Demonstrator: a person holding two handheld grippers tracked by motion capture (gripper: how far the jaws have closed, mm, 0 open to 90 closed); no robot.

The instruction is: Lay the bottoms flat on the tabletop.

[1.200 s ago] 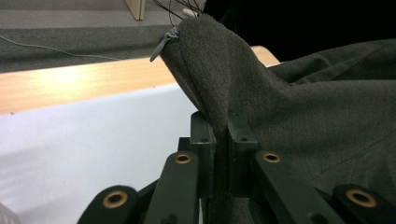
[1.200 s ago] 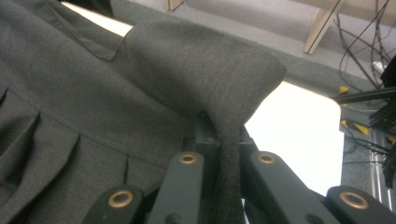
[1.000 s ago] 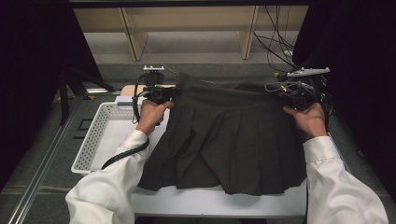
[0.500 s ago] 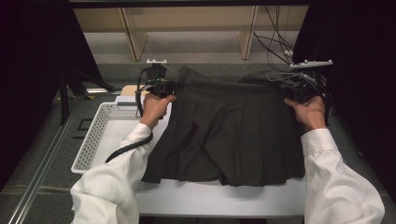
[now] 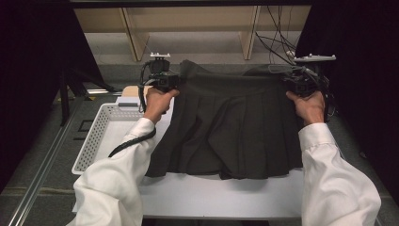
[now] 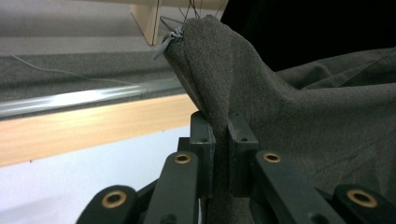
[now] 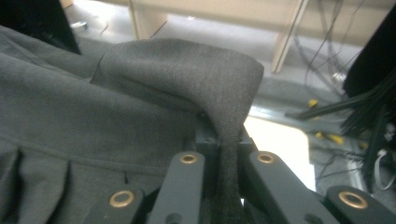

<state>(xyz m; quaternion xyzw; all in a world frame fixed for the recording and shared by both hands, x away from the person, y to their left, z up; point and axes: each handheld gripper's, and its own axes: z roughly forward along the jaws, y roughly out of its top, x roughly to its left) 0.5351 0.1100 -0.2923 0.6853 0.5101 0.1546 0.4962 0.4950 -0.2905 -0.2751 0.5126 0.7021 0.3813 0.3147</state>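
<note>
- Skirt (image 5: 235, 127) spread flat on the white table (image 5: 221, 195), waistband at the far edge, hem toward the person; long axis of the waistband runs left-right across the table, pleats run from the far side to the near side.
- Left gripper (image 5: 162, 81) pinches the waistband's left corner; in the left gripper view the jaws are clamped narrow on the skirt (image 6: 280, 102), cloth bunched up between them and standing in a peak above the left gripper (image 6: 220, 149).
- Right gripper (image 5: 301, 84) pinches the waistband's right corner; in the right gripper view the jaws are closed tight on a fold of the skirt (image 7: 140, 93) that curls over the right gripper (image 7: 227, 154).
- Waistband held taut between both grippers, slightly raised; hem lies on the table, a little rumpled at the middle.
- Tray (image 5: 101, 136) left of the skirt, white plastic, rectangular, perforated lattice walls; the part in view holds nothing, the skirt's left edge and the left arm overlap its right side.
- Skirt is dark grey woven cloth, matte, slightly fuzzy up close, knife pleats below a plain waistband; small grey tag or loop (image 6: 166, 44) at the pinched left corner.
- Table top smooth white with a pale wood strip (image 6: 88, 126) along the far edge; grey carpet-like floor beyond.
- Person wears white sleeves (image 5: 339, 183); gripper jaws black with brass-coloured rivets.
</note>
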